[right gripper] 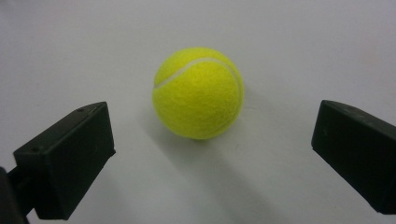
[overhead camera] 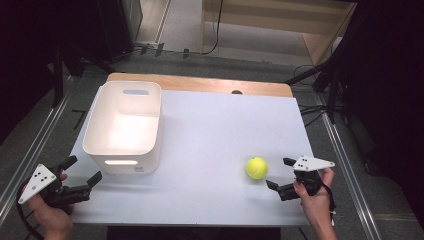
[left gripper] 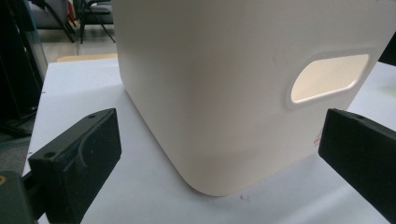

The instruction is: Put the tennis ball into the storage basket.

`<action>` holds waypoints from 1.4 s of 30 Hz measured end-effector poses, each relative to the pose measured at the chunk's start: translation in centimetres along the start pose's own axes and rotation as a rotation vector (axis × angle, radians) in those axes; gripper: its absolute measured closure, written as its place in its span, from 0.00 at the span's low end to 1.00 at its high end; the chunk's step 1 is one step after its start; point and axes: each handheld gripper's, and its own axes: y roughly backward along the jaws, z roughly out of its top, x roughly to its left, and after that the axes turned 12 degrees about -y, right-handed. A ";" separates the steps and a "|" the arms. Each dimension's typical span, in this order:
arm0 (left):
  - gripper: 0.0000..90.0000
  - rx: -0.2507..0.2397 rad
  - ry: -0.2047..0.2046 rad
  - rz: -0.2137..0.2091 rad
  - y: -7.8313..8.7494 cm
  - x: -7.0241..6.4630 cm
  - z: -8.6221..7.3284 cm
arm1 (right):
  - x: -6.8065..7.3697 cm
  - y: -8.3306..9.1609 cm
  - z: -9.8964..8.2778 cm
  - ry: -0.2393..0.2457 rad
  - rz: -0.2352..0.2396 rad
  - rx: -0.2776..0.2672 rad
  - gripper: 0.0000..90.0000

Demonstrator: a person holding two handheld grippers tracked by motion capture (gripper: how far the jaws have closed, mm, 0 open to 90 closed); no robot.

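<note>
A yellow tennis ball (overhead camera: 256, 168) rests on the white table (overhead camera: 220, 130), right of centre. My right gripper (overhead camera: 280, 173) is open just to the ball's right, jaws pointing at it without touching. In the right gripper view the ball (right gripper: 198, 93) lies ahead of the two spread jaws. A white plastic bin (overhead camera: 124, 125) with handle cut-outs stands at the left. My left gripper (overhead camera: 84, 170) is open near the table's front left corner, close to the bin's near corner. The left gripper view looks at the bin wall (left gripper: 224, 93) between wide-apart jaws.
A wooden strip (overhead camera: 200, 82) runs along the table's far edge. Metal rails and cables lie on the floor on both sides. Bare table surface lies between the bin and the ball.
</note>
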 end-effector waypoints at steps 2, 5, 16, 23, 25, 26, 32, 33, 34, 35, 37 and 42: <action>0.00 -0.006 0.001 -0.003 0.0 0.0 0.0 | 0.1 -0.3 0.4 0.012 0.001 0.018 0.00; 0.00 -0.007 -0.001 -0.006 0.0 0.0 0.0 | 0.2 -0.6 0.7 0.018 0.009 0.036 0.00; 0.00 -0.013 0.000 -0.013 0.1 0.0 0.0 | 0.9 -2.5 2.5 0.048 0.013 0.133 0.00; 0.00 -0.016 0.002 -0.014 0.1 0.0 -0.1 | 1.1 -3.7 3.1 0.075 0.013 0.189 0.00; 0.00 -0.015 0.002 -0.014 0.1 0.0 -0.1 | 1.2 -4.0 3.3 0.090 0.020 0.212 0.00; 0.00 -0.014 0.001 -0.014 0.1 0.0 -0.1 | 1.3 -4.2 3.4 0.092 0.017 0.226 0.00; 0.00 -0.017 0.003 -0.016 0.0 0.0 -0.1 | 1.7 -4.9 3.9 0.123 0.019 0.284 0.00; 0.00 -0.019 0.003 -0.017 0.0 0.0 -0.2 | 1.7 -5.0 3.9 0.122 0.011 0.292 0.00; 0.00 -0.019 0.005 -0.019 0.0 0.0 -0.2 | 1.6 -5.2 3.9 0.127 0.012 0.296 0.00; 0.00 -0.018 0.003 -0.018 0.0 0.0 -0.2 | 1.6 -5.3 4.0 0.122 0.011 0.307 0.00; 0.00 -0.018 0.003 -0.018 0.0 0.0 -0.2 | 1.5 -5.4 4.0 0.122 0.008 0.318 0.00; 0.00 -0.019 0.003 -0.018 -0.1 0.0 -0.2 | 1.4 -5.8 4.4 0.140 0.002 0.342 0.00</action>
